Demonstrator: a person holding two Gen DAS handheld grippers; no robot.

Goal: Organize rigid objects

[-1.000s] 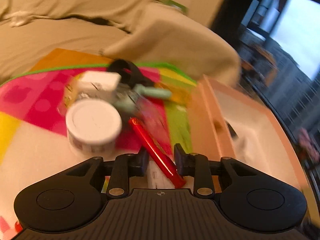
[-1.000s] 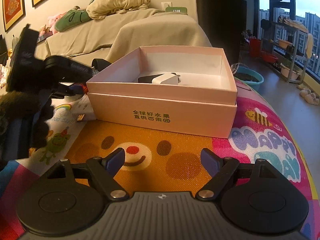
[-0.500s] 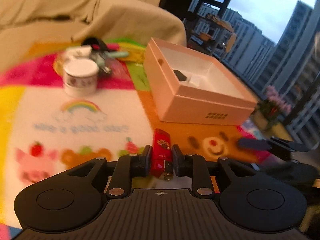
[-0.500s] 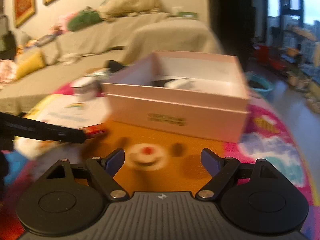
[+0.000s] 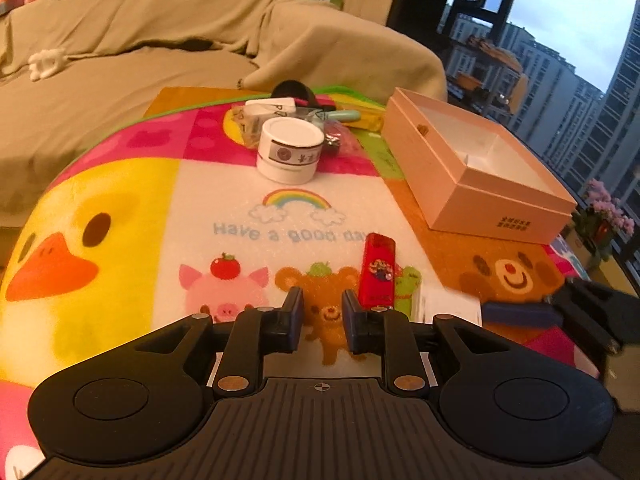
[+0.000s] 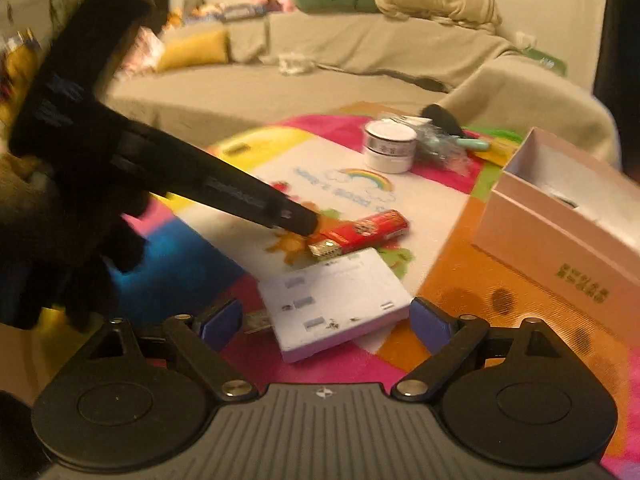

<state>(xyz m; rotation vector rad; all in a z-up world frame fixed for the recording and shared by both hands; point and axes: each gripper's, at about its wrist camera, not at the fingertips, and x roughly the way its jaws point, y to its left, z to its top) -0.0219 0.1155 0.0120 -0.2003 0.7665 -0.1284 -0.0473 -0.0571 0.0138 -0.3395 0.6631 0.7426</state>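
While the mat (image 5: 120, 184) is covering the bench, the pink box (image 5: 480, 184) is sitting open at its right side, likely waiting to take things in. Its near wall is the edge to clear. A white pad (image 6: 340, 300) is lying between the right fingers (image 6: 430, 322), which are spread wide and gripping nothing. The left fingers (image 5: 296, 314) are parted and bare; the red lighter (image 5: 378, 272) is lying just beside them, with open room around.

A home living room: a blanket-draped sofa (image 5: 160, 40) fills the upper left, a cartoon play mat (image 5: 120, 200) covers the foreground, apartment towers (image 5: 560, 92) stand outside the window, upper right.
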